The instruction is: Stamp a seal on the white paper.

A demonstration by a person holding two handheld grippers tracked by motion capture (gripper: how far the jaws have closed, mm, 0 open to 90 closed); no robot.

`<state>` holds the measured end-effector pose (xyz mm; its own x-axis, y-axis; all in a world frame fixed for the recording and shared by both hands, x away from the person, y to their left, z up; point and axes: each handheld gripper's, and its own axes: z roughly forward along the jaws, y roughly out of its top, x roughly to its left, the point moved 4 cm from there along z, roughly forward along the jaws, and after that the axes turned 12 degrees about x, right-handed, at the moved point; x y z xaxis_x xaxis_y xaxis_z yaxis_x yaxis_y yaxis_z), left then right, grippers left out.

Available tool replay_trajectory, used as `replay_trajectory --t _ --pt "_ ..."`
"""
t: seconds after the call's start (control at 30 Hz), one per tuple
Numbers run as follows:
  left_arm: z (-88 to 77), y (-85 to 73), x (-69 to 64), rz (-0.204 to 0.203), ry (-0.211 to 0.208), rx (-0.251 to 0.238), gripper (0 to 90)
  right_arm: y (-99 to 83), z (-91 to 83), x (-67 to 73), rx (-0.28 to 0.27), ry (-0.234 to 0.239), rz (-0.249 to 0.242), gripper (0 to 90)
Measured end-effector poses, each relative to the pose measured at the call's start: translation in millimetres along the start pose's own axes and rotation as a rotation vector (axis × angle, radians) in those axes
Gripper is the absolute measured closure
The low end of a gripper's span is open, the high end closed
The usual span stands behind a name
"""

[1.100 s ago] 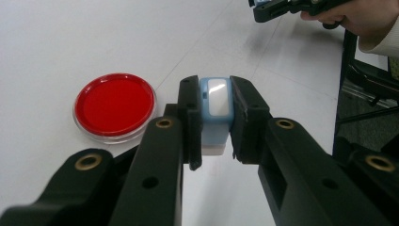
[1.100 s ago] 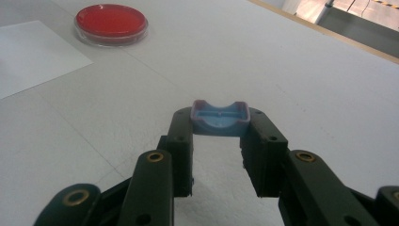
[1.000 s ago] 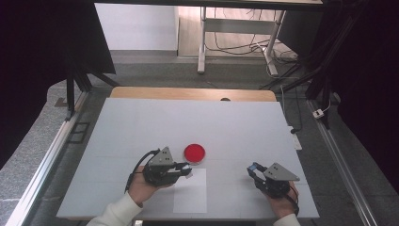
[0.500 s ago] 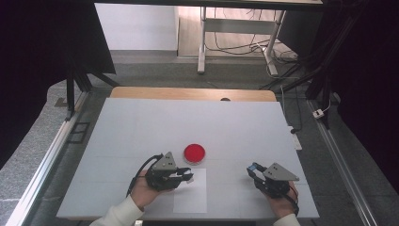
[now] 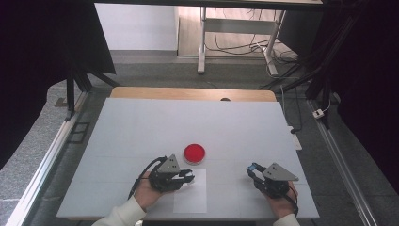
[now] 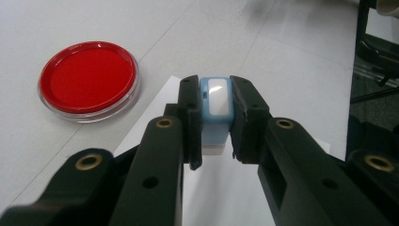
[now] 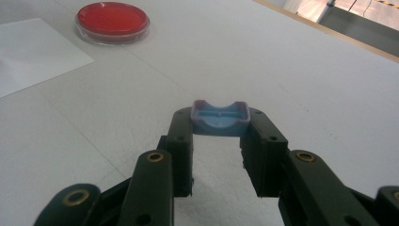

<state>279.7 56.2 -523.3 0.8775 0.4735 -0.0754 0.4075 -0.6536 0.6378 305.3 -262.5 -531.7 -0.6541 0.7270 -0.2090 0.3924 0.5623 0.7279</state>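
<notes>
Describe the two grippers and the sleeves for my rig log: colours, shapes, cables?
Both the left gripper and the right gripper are black, each topped by a grey three-cornered plate. Their jaws are black bars with brass-coloured rivets and small holes. A black cable loops from each. The person wears pale, cream-coloured sleeves.

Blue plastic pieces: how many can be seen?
2. A blue stamp is clamped in the left gripper above the white paper; a blue cap is clamped in the right gripper.
</notes>
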Motion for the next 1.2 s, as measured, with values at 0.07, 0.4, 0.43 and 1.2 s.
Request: replay_trajectory --t 0.07,0.4,0.43,1.2 --pt "2.1 0.0 0.0 0.012 0.002 0.004 75.5 -0.1 0.2 0.0 0.001 -0.001 0.001 65.0" --pt "9.7 -0.5 1.5 0.024 0.004 0.026 75.5 -0.4 0.6 0.0 0.003 0.0 0.001 65.0" --pt "10.1 -0.8 1.8 0.024 0.003 0.03 75.5 -0.4 0.6 -0.1 0.003 0.0 0.001 65.0" --pt "16.3 -3.8 3.9 0.015 0.009 0.054 75.5 -0.6 0.6 -0.3 0.007 0.0 0.0 65.0"
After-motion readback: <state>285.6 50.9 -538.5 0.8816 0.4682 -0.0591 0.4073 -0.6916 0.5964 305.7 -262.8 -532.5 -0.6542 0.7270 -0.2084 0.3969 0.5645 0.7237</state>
